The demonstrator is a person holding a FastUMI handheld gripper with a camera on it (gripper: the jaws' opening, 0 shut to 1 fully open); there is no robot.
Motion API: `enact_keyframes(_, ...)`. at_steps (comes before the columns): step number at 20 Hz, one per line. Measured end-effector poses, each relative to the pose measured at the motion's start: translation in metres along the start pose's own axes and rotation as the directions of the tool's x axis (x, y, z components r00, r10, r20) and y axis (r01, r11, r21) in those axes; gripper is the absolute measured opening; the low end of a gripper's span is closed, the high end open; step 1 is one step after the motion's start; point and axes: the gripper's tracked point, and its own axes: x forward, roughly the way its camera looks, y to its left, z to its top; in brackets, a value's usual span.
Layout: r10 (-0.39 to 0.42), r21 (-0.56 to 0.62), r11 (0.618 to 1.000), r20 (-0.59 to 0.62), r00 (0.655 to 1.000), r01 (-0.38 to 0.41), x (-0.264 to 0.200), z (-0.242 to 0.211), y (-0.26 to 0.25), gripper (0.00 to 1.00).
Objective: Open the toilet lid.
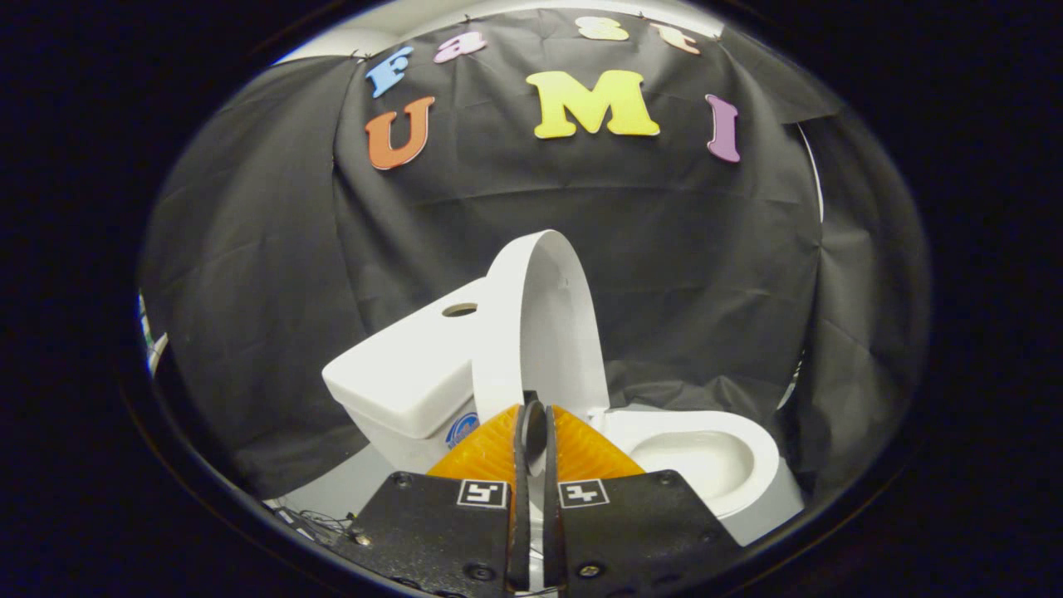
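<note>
tongs (532, 415) pressed together, gripping nothing | toilet lid (540, 320) upright — against tank (407, 374) | sticker unreadable

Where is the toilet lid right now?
In the gripper view, the toilet lid stands raised just beyond the shut gripper, between the tank and the bowl.

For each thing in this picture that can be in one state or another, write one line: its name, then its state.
toilet lid: raised, standing upright against the tank
toilet bowl: uncovered, open to view
tank: its top in place, with a round hole in it
gripper: fingers close together with a narrow gap, just before the lid's lower edge; whether they press on it cannot be told
</note>
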Motion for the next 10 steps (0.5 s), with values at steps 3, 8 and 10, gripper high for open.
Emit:
enact_keyframes(3,-0.018,-0.057,0.998,0.001,1.0,0.018,0.002,0.0,0.008,0.09)
enact_keyframes(8,-0.04,-0.095,0.995,-0.012,0.999,0.039,0.007,0.0,0.019,0.1)
enact_keyframes(10,-0.063,-0.137,0.989,-0.018,0.998,0.06,0.008,-0.001,0.022,0.09)
